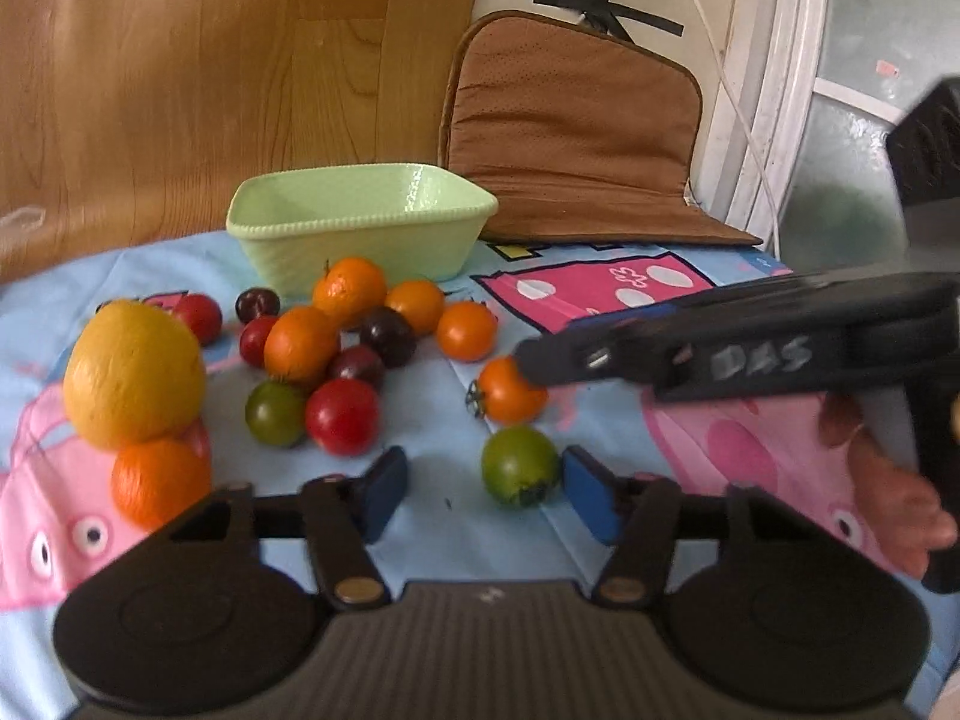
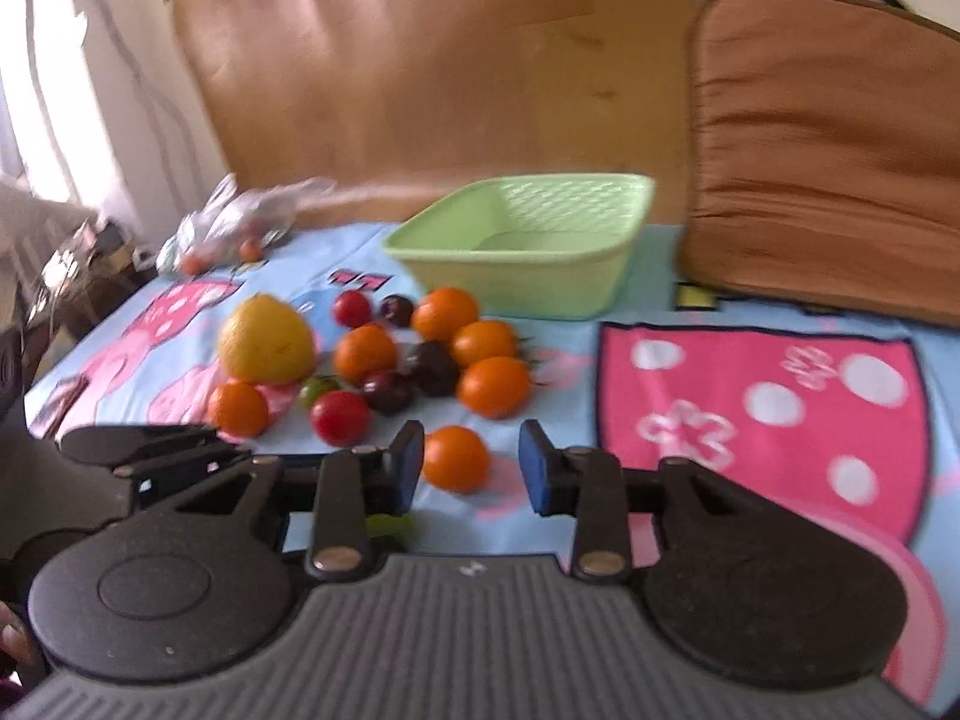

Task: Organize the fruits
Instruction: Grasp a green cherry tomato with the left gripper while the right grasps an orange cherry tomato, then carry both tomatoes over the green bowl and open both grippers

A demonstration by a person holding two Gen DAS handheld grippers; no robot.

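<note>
A green tomato [image 1: 519, 473] lies on the cartoon cloth between the blue pads of my left gripper [image 1: 486, 480]. It rests against the right pad [image 1: 591, 501] with a clear gap to the left one, so the gripper is open. In the right wrist view an orange tomato [image 2: 456, 459] sits between the pads of my right gripper [image 2: 471, 450], close to the left pad with a gap on the right; that gripper is open too. The left wrist view shows the right gripper [image 1: 531, 360] reaching in over that orange tomato [image 1: 507, 399]. The pale green basket [image 1: 360, 219] [image 2: 540, 288] is empty.
A pile of oranges, red, dark and green tomatoes [image 1: 336, 354] lies before the basket, with a large yellow citrus [image 1: 135, 372] at its left. A brown cushion [image 1: 576, 138] leans behind. A plastic bag [image 2: 234, 222] sits far left. A person's hand [image 1: 900, 498] holds the right gripper.
</note>
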